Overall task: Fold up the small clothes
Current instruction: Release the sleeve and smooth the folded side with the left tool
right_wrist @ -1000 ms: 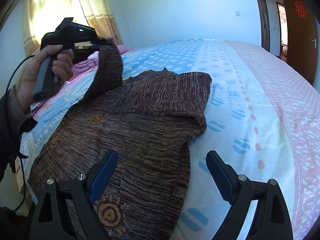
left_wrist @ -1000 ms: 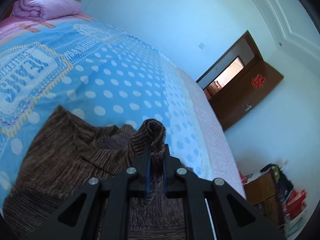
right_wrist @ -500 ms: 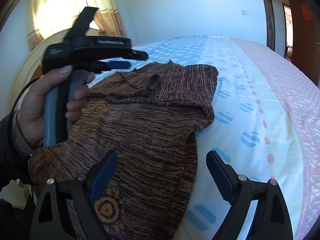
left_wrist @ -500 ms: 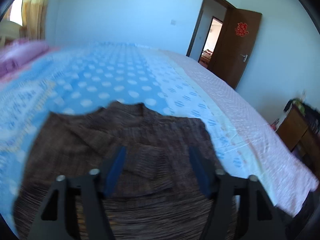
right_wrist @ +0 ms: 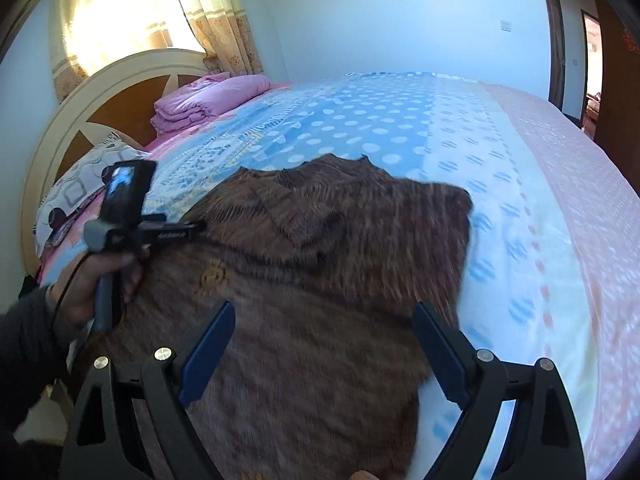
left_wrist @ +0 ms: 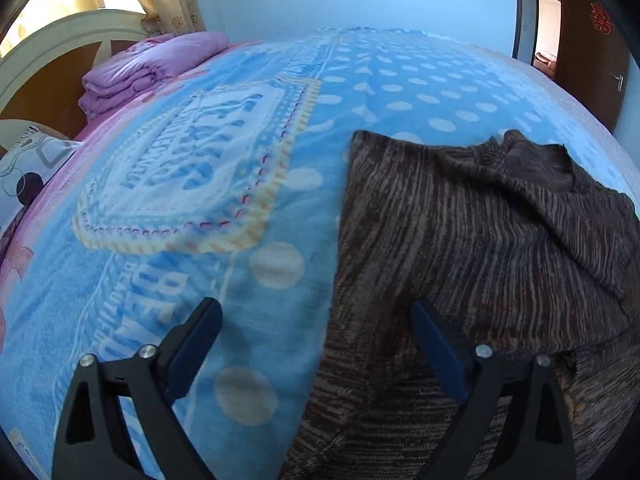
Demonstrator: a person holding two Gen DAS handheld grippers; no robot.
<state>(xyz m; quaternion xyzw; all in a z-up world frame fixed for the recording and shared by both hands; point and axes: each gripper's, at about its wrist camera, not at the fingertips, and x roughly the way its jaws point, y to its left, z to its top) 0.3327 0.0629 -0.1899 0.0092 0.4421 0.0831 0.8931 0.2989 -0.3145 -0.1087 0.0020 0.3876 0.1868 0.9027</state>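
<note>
Left wrist view: the left gripper (left_wrist: 316, 344) stands wide open and holds nothing. Its left finger (left_wrist: 192, 344) is over bare blue bedspread (left_wrist: 240, 168); its right finger (left_wrist: 436, 352) is over the brown knit sweater (left_wrist: 480, 240). The sweater lies ahead and to the right of the gripper, spread on the bedspread, with its left edge running between the two fingers. A sleeve is folded across the garment's upper right part. Far ahead to the left, a folded purple quilt (left_wrist: 148, 68) sits by the headboard (left_wrist: 60, 48). A dark wooden door (left_wrist: 588, 32) stands far ahead to the right.

Right wrist view: the right gripper (right_wrist: 322, 344) is likewise wide open and empty. The sweater (right_wrist: 320, 280) lies directly ahead of and beneath it, flat on the bedspread (right_wrist: 500, 184), with both fingers over the knit. A folded-in sleeve lies across the chest. To the left, the person's left hand (right_wrist: 100, 276) holds the other gripper (right_wrist: 200, 225) at the sweater's left edge; whether it touches the fabric cannot be told. The picture is motion-blurred. The quilt (right_wrist: 208, 100) and headboard (right_wrist: 100, 92) are ahead-left.
</note>
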